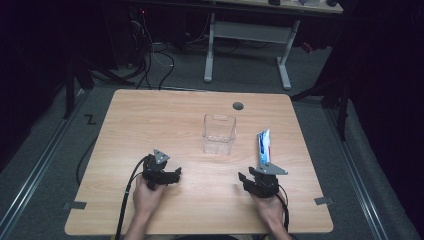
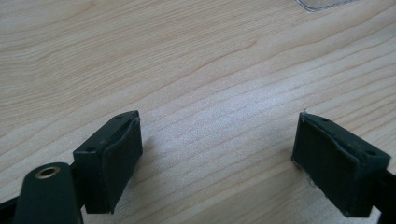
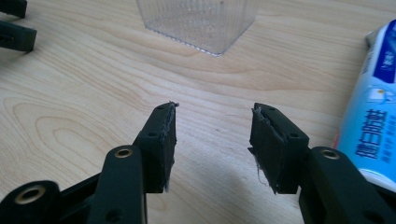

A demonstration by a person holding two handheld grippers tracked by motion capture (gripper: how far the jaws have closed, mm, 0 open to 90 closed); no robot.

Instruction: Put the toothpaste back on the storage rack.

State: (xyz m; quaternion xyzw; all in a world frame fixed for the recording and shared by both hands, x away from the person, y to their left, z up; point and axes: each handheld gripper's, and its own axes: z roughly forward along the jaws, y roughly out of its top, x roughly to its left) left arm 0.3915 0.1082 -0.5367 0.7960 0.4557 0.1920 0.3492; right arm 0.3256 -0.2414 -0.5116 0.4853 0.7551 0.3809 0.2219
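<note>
- Right gripper [image 3: 212,140] sits low over the counter [image 1: 150,120], fingers [image 3: 161,140] about half apart with nothing between them.
- The tube [image 3: 373,121] lies just right of those fingers; in the high view it rests right of the clear box [image 1: 219,133], just beyond the gripper.
- Left gripper [image 2: 217,158] waits near-left, fingers wide, holding nothing.
- Looks like the approach step: pick-up not yet made.
- Next move calls for swinging right and straddling the tube, then closing.
</note>
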